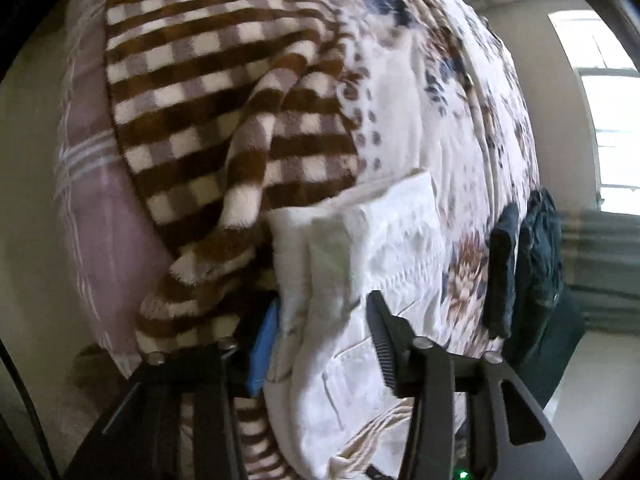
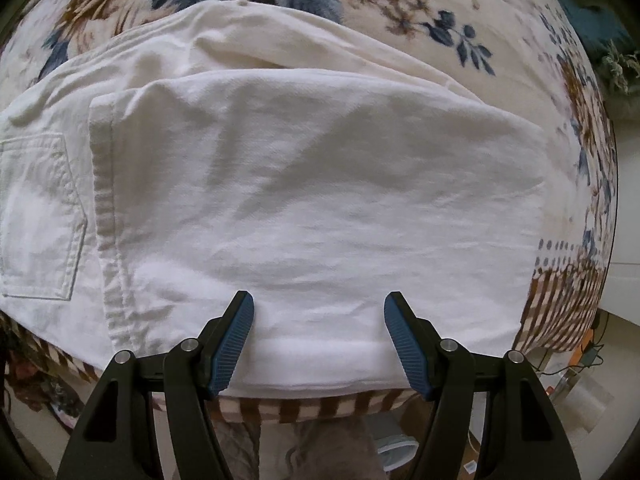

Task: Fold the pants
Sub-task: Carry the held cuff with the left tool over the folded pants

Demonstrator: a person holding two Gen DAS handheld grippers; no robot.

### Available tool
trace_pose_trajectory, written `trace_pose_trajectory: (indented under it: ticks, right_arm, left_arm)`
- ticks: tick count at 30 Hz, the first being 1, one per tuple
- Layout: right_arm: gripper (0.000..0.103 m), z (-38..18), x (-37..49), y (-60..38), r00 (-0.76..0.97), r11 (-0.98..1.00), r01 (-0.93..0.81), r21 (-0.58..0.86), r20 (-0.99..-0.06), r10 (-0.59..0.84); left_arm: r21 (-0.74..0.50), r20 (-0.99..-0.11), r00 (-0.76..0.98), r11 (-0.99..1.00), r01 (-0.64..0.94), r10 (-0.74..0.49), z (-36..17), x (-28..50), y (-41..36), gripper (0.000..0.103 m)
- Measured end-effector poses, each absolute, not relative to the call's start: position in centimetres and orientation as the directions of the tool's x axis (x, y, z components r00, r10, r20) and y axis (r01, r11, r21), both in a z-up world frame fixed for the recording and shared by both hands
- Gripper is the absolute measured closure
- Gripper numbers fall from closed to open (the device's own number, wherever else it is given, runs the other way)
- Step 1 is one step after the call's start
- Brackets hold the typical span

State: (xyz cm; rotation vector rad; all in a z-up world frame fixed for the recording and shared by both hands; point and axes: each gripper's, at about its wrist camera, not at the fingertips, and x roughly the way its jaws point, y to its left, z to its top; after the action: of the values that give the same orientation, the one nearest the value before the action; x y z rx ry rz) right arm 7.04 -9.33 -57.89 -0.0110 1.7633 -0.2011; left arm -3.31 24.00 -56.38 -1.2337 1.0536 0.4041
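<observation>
White pants lie on a floral bedspread, the legs folded over so the hem lies next to a back pocket. My right gripper is open, its blue pads over the near folded edge of the pants, holding nothing. In the left wrist view the pants bunch up between the fingers of my left gripper. The jaws stand wide with cloth between them. I cannot tell whether they grip it.
A brown checked blanket lies on the bed beside the pants, over a pink sheet. Dark clothes hang at the bed's right edge. A window is at the right. The floor below the bed edge holds clutter.
</observation>
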Motion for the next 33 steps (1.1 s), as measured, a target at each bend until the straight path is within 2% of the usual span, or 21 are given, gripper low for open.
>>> trace_pose_trajectory:
  ticks: [5, 9, 10, 11, 13, 15, 23, 28, 33]
  right_arm:
    - [0.033, -57.3, 7.3, -10.8, -0.192, 0.982, 0.125, -0.139, -0.975, -0.114]
    - [0.033, -57.5, 8.0, -11.4, -0.182, 0.983, 0.122, -0.137, -0.977, -0.114]
    - [0.033, -57.6, 7.8, -11.4, -0.183, 0.983, 0.12, -0.139, -0.976, -0.116]
    - [0.033, -57.7, 7.7, -11.6, -0.186, 0.983, 0.117, -0.14, -0.975, -0.117]
    - [0.033, -58.1, 7.9, -11.6, -0.189, 0.983, 0.116, -0.14, -0.975, -0.117]
    - [0.033, -58.3, 7.6, -11.6, -0.186, 0.981, 0.104, -0.161, -0.973, -0.14]
    - [0.033, -57.7, 6.5, -13.4, -0.162, 0.96, 0.09, -0.264, -0.955, -0.247]
    - [0.033, -57.0, 7.1, -16.7, -0.143, 0.911, 0.117, -0.394, -0.915, -0.378]
    - [0.033, -56.6, 6.9, -20.4, -0.13, 0.916, 0.184, -0.356, -0.933, -0.336]
  left_arm:
    - [-0.575, -0.811, 0.491, 0.283, -0.767, -0.318, -60.0, -1.8, 25.3, 0.059]
    - [-0.539, -0.84, 0.465, 0.321, -0.779, -0.281, -59.7, -0.5, 25.0, 0.057]
    - [-0.521, -0.853, 0.456, 0.351, -0.778, -0.255, -59.2, -0.2, 24.5, 0.06]
    - [-0.505, -0.863, 0.448, 0.378, -0.776, -0.234, -58.7, -0.2, 24.2, 0.069]
    - [-0.463, -0.884, 0.436, 0.458, -0.759, -0.171, -56.8, -0.2, 23.1, 0.077]
    - [-0.434, -0.89, 0.439, 0.524, -0.732, -0.124, -55.0, -0.3, 22.0, 0.081]
    - [-0.279, -0.882, 0.472, 0.809, -0.517, -0.002, -48.2, 1.9, 15.9, 0.086]
    - [-0.133, -0.868, 0.492, 0.931, -0.34, 0.056, -45.6, 3.3, 10.9, 0.086]
    - [-0.071, -0.853, 0.519, 0.974, -0.215, 0.052, -44.0, 3.8, 6.3, 0.087]
